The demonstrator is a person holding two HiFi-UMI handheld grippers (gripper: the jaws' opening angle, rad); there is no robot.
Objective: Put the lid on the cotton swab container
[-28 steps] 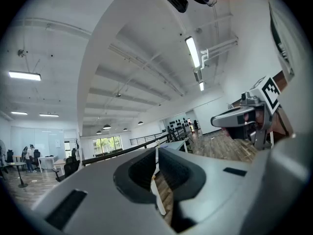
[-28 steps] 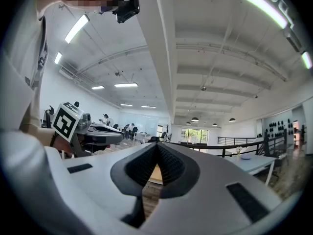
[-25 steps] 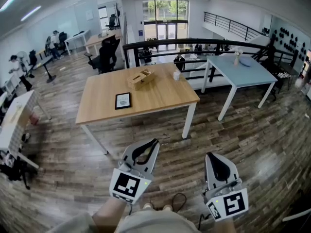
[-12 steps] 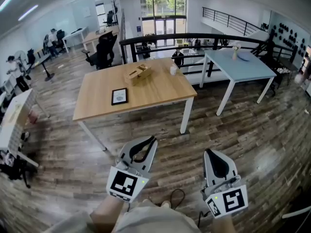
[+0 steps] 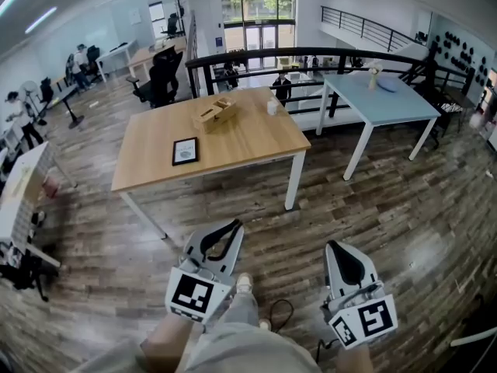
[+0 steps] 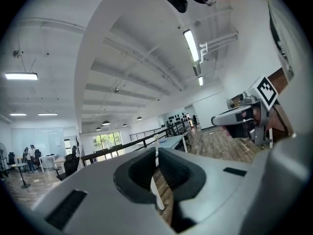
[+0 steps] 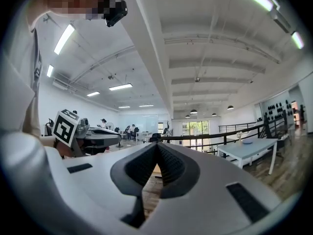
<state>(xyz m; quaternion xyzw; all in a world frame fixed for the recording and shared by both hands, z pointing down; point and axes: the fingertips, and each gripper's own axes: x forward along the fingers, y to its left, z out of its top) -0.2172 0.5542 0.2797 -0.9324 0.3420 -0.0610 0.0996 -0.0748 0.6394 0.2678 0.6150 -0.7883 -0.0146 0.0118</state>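
The left gripper [image 5: 231, 228] has its fingers closed tip to tip on nothing, with open plank floor [image 5: 116, 247] ahead of them. Well beyond the fingertips, a wooden table [image 5: 155, 169] carries a framed card [image 5: 185, 151], a wooden tissue box [image 5: 215, 113] and, at its far edge, a small white container [image 5: 272, 107], too small to show a lid. The right gripper [image 5: 335, 247] is likewise closed and empty. The square markers carry no readable writing.

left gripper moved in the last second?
Yes, slightly. In the head view the left gripper has drifted left, and the gap between it and the wooden table has widened a little.
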